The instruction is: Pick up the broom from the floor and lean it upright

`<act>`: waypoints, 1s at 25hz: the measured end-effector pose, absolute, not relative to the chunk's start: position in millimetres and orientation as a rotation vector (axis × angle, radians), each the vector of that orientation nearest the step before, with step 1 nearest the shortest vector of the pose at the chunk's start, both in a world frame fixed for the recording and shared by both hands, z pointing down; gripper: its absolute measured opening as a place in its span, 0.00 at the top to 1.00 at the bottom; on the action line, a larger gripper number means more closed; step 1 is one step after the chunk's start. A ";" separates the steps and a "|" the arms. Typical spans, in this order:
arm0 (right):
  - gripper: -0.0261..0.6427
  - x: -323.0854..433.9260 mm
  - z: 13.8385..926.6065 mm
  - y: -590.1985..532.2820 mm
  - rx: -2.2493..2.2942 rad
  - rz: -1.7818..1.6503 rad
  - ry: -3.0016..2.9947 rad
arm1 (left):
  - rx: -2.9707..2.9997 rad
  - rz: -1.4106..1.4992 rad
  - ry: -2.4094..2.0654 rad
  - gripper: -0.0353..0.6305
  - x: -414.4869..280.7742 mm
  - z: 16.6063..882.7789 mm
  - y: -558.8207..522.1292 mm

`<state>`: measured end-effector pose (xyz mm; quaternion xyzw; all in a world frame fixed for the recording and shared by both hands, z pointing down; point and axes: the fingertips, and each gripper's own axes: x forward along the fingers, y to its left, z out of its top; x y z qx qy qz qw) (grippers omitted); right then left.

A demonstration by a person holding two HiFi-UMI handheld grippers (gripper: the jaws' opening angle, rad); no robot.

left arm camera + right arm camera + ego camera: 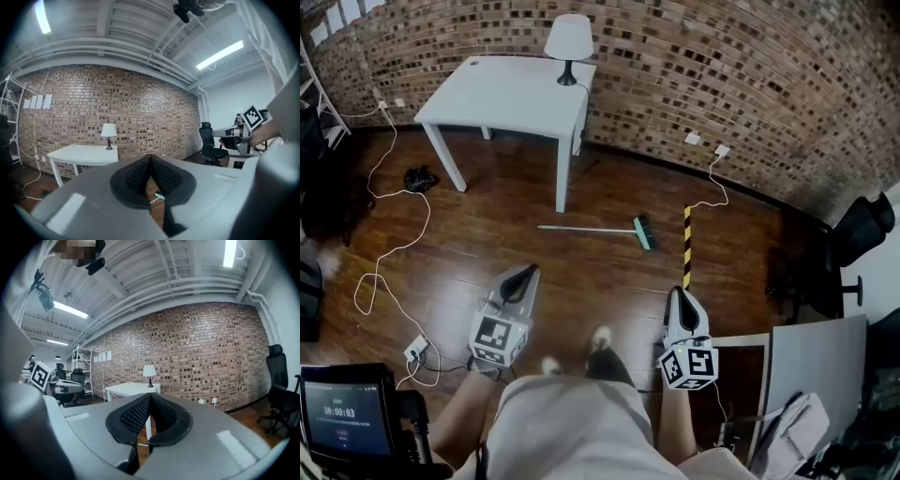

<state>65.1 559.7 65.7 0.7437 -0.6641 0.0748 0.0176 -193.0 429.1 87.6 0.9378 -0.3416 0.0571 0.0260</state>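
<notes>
Broom: a thin, pale-handled broom [598,229] with a teal brush head is seen lying flat on the dark wooden floor [487,272], untouched and not yet lifted.
Long axis: the handle is laid across the head view from left to right, with the brush head at the right end.
Left claw: the grey left claw [528,273] is held nearly level above the floor, its jaws brought together with nothing gripped.
Right claw: the grey right claw [677,293] is likewise held nearly level, pinched closed and empty.
Bearing: the broom lies ahead of both claws and well apart from each. The bare handle end is judged nearer the left claw, the brush head nearer the right.
Next move: the jaws would need to be opened and one claw lowered square across the handle.
Surroundings: a white rectangular desk [506,94] carrying a white-shaded lamp [568,42] is set against the red brick wall [722,66] beyond the broom. A yellow-and-black striped strip [686,246] is laid on the floor just right of the brush head.
</notes>
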 end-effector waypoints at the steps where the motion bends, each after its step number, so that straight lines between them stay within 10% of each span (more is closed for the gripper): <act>1: 0.94 66.4 65.5 554.7 2.311 0.236 -2.058 | 2.894 0.179 -1.054 0.95 -192.8 88.5 425.1; 25: 0.94 214.6 87.5 328.7 2.125 0.217 -2.182 | 2.804 0.328 -1.230 0.94 -59.3 111.1 251.7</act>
